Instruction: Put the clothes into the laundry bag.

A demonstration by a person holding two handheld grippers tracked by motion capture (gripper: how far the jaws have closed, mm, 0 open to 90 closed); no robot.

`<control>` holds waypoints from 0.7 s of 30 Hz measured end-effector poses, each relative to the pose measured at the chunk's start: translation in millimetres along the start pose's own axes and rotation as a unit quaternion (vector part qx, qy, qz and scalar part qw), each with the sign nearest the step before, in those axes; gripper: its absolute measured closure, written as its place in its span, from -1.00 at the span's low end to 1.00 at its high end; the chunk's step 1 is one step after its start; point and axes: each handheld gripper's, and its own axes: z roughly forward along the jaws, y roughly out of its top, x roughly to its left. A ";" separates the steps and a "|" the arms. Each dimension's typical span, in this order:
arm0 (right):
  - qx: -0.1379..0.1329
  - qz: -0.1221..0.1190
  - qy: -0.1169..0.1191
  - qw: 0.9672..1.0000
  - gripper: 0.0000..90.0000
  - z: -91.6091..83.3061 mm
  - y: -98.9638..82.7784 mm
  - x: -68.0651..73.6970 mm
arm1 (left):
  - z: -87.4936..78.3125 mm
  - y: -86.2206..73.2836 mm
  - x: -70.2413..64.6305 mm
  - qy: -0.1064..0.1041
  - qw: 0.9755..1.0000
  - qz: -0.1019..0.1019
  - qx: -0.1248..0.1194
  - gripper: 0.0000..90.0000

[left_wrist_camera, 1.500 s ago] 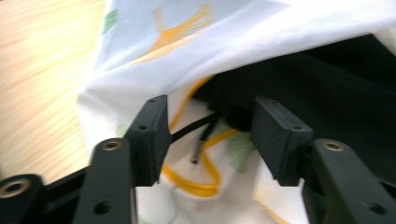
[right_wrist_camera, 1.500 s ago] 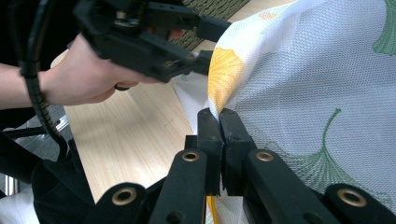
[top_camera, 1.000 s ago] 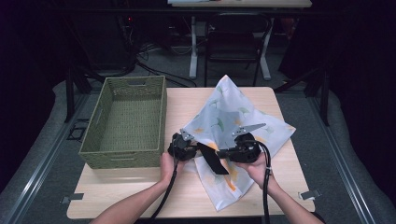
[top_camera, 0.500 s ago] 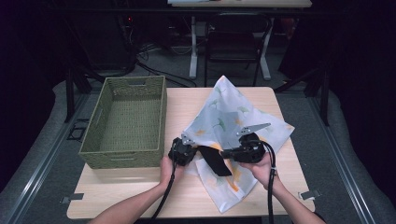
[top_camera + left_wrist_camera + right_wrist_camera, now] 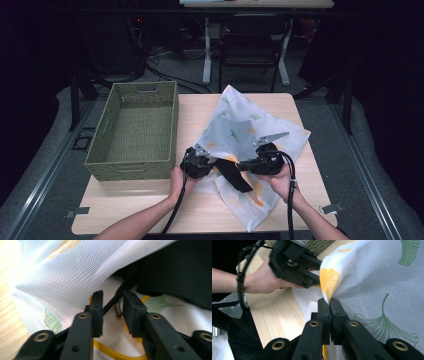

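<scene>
A white mesh laundry bag printed with green and orange ginkgo leaves (image 5: 240, 135) is spread over the right half of a light wooden table (image 5: 150, 210), its far corner raised and its near corner lying close to the table's front edge. A black fabric item (image 5: 234, 175) is seen at the bag's mouth, between the two hands.

The right gripper (image 5: 329, 302) is pinched tight on a fold of the mesh beside an orange leaf, with the jaws pressed together on the cloth; in the high view the same gripper (image 5: 250, 165) is held over the middle of the bag by the person's right hand (image 5: 277, 177).

The left gripper (image 5: 112, 301) is held at the bag's opening, under a lifted layer of mesh. Its jaws have just been opening and stand apart by a narrow gap (nothing is clamped by the pads). A thin black cord with a small metal tip (image 5: 117, 312) is seen in that gap, beyond the pads, lying on the yellow-trimmed inner layer of the bag. In the high view this gripper (image 5: 212, 165) is seen at the bag's left edge, held by the left hand (image 5: 177, 177).

A woven olive-green rectangular basket (image 5: 107, 145) is set on the left of the table, just beside the bag's left edge.
</scene>
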 end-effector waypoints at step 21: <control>-0.005 -0.004 0.000 1.000 0.97 -0.4 1.9 2.4 | -28.0 25.2 -2.2 -0.044 0.998 0.000 -0.049 0.94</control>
